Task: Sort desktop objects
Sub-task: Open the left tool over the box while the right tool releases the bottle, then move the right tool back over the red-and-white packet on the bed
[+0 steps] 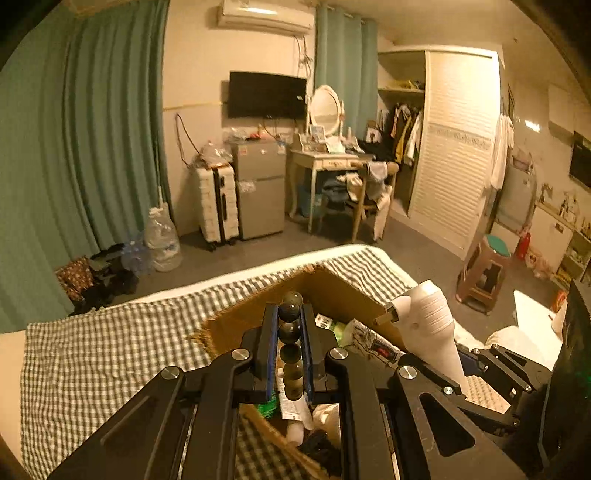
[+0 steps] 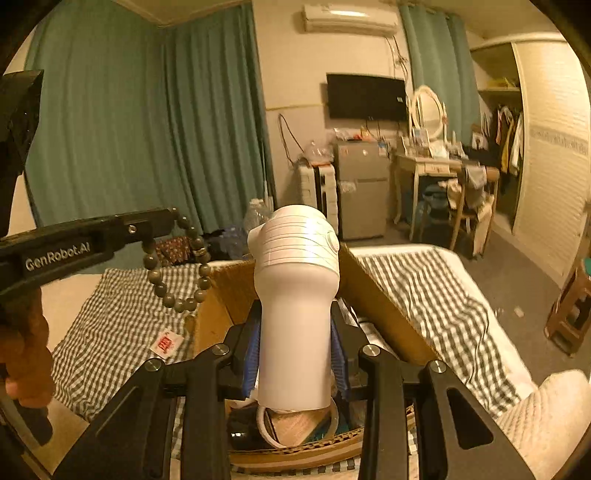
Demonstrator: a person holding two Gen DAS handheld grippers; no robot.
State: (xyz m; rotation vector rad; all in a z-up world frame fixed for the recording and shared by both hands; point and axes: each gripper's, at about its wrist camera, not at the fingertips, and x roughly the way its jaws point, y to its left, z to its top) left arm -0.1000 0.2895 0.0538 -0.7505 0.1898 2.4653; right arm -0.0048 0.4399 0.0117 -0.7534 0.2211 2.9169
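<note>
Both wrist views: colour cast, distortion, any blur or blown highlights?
Left wrist: strong amber cast, fisheye bends the curtains, dark corner vignette, air conditioner blown out, bead bracelet fairly sharp. Right wrist: same cast and bowing, white handheld device slightly overexposed, far dresser soft.

A black television (image 1: 266,95) hangs on the far wall. Above it is a white air conditioner (image 1: 264,15). Below it stands a grey mini fridge (image 1: 258,188), with a white suitcase (image 1: 216,203) just left of the fridge. Right of the television sits a white dressing table (image 1: 325,160) bearing an oval mirror (image 1: 324,107). Teal curtains (image 1: 92,140) hang left of the television.
</note>
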